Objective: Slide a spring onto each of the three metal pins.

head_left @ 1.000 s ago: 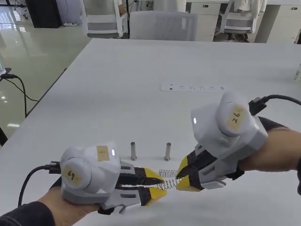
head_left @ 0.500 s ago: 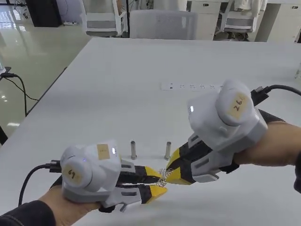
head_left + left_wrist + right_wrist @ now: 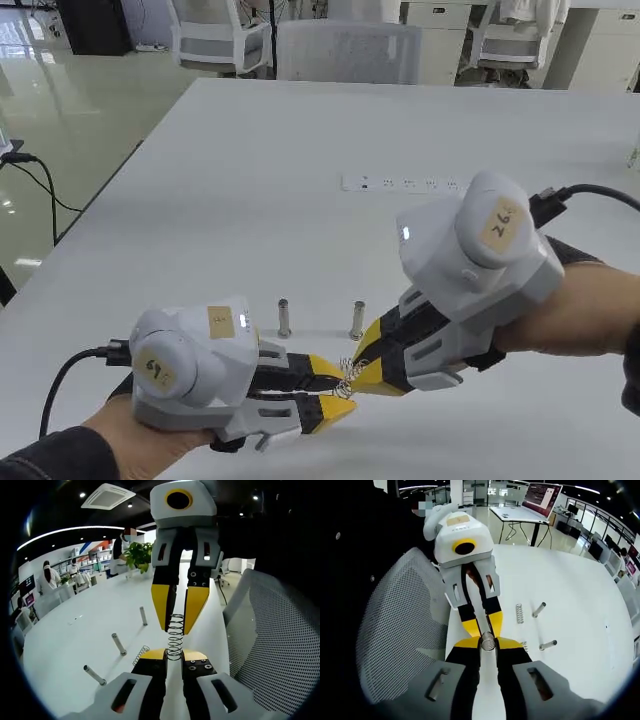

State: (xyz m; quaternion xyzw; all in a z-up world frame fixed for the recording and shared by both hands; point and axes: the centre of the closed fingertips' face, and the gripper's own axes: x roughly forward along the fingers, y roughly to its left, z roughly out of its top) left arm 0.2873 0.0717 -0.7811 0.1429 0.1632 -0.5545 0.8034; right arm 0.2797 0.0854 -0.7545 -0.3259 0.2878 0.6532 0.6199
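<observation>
bearing stickers "69" and "26", left gripper and right gripper both clamp one spring; left gripper view reveals three pins, a loose spring.

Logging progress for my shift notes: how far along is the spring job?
Done: nothing yet; all three pins stand bare. In hand: one spring, pinched at its ends between the left gripper and right gripper. Left: all three pins; a second spring lies on the table beside them.

Spring between left gripper and right gripper
</observation>
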